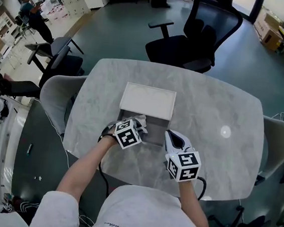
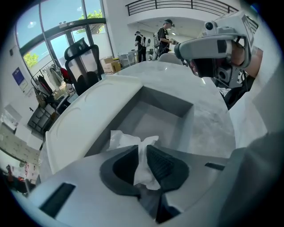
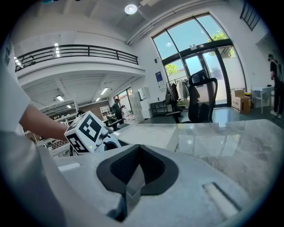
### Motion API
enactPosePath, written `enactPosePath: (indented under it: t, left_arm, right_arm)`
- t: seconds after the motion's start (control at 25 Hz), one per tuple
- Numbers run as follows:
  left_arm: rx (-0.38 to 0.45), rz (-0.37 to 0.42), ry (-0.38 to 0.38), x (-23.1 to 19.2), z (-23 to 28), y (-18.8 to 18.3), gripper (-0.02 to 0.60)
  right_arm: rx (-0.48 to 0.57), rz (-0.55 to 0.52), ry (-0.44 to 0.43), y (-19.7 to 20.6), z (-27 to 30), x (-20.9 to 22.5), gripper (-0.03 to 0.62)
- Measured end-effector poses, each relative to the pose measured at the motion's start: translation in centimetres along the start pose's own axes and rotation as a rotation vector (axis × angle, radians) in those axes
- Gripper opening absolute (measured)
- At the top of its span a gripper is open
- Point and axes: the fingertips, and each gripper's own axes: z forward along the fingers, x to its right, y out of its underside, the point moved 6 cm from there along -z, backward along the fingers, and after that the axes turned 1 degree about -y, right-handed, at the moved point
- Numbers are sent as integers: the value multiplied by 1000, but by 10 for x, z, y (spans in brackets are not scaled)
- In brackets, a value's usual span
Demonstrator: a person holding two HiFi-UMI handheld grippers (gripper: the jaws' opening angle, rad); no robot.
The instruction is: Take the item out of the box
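Note:
A white box (image 1: 152,133) stands open on the marble table (image 1: 223,109), its lid (image 1: 148,100) lying flat behind it. In the left gripper view the box's grey inside (image 2: 155,122) looks bare. My left gripper (image 2: 141,150) is shut on a crumpled white paper-like item (image 2: 126,139), held over the box's near edge. From the head view that item (image 1: 139,120) shows at the left gripper (image 1: 136,126). My right gripper (image 1: 172,136) sits just right of the box, near the front wall. Its jaws (image 3: 138,150) are shut with nothing between them.
A black office chair (image 1: 198,33) stands beyond the table. Grey chairs flank it at the left (image 1: 58,94) and right (image 1: 277,142). The table's near edge lies close under my arms. A person (image 1: 34,13) stands far off at the upper left.

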Motion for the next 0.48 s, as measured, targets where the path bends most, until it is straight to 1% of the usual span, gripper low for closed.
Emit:
enactPosePath:
  t: [0.2,0.32,0.48]
  left_arm:
    - [0,-19,-12,0,2,0,27]
    - [4,-36,-12,3,0,-1,20]
    - [30,-52,-22,5,-10,-2,18]
  right_arm:
    - [2,1,-8,1,0,4,4]
    - [0,0,-11,3,-1,3,3]
    - [11,-9,-14,-3,-4,-4,3]
